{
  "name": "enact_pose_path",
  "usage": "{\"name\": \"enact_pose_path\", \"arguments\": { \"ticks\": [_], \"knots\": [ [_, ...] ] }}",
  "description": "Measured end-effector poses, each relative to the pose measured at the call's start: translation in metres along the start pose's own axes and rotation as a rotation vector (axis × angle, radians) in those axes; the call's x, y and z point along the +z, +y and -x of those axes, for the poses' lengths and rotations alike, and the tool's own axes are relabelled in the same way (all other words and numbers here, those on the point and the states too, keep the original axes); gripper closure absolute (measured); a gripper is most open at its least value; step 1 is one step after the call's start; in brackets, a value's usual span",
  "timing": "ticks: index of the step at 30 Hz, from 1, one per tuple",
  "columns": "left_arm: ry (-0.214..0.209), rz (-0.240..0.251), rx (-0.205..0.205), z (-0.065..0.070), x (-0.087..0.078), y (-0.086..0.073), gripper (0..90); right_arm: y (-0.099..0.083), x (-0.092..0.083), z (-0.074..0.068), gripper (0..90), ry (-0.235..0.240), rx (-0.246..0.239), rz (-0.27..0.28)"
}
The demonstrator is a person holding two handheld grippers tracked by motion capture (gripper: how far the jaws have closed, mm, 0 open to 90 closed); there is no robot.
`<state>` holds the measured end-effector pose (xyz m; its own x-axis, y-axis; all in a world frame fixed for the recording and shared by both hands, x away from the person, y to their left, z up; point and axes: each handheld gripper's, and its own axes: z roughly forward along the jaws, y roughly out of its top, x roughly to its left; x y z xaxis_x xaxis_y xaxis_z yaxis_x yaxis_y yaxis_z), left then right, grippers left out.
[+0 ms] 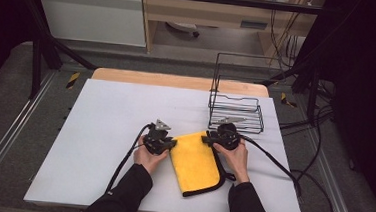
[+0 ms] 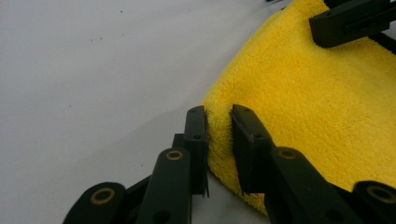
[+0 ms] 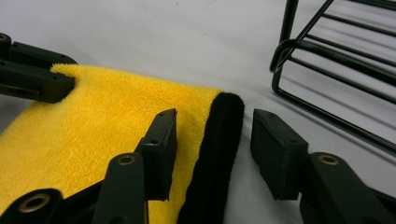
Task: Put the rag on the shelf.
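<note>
A folded yellow towel [image 1: 194, 161] with black trim lies on the white table [image 1: 110, 115], in front of me. My left gripper [image 1: 173, 144] sits at the towel's far left corner. In the left gripper view its jaws [image 2: 218, 135] pinch the folded yellow edge [image 2: 317, 102]. My right gripper [image 1: 207, 139] is at the far right corner. In the right gripper view it [image 3: 215, 119] straddles the black-trimmed edge [image 3: 219, 140]; one jaw rests on the yellow pile [image 3: 107, 112] and the other stands off the trim with a gap.
A black wire rack [image 1: 236, 109] stands just beyond the right gripper, its base bars close in the right gripper view [image 3: 327, 60]. Cables trail from both grippers across the table. A wooden strip borders the table's far edge [image 1: 178, 80].
</note>
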<state>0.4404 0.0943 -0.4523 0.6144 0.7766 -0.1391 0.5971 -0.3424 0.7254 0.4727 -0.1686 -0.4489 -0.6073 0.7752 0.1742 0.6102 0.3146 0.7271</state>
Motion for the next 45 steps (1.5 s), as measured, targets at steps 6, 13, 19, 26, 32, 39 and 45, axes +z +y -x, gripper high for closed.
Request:
{"name": "enact_pose_path", "arguments": {
  "ticks": [6,13,19,26,32,39,45],
  "knots": [
    [-0.001,0.001,0.002,0.0,0.0,0.0,75.8,-0.001,0.003,0.0,59.2,0.03,0.027,-0.029],
    [-0.018,0.003,-0.004,-0.002,0.0,0.0,75.8,0.0,0.003,-0.001,62.5,0.028,0.033,-0.045],
    [-0.038,0.008,-0.001,-0.006,0.0,-0.001,75.4,0.0,0.003,-0.002,75.3,0.065,0.062,-0.051],
    [-0.027,0.022,0.07,-0.004,0.001,-0.002,74.6,0.0,0.002,-0.002,79.3,0.067,0.071,-0.051],
    [-0.041,0.05,0.032,-0.006,0.001,-0.005,77.2,0.0,0.0,-0.004,79.8,0.051,0.071,-0.031],
    [-0.044,0.054,0.013,-0.005,-0.001,-0.004,81.2,0.0,-0.005,-0.006,80.0,0.045,0.066,-0.011],
    [-0.055,0.098,0.03,-0.004,-0.009,-0.001,82.0,0.001,-0.018,-0.01,80.0,0.04,0.066,0.036]
  ]
}}
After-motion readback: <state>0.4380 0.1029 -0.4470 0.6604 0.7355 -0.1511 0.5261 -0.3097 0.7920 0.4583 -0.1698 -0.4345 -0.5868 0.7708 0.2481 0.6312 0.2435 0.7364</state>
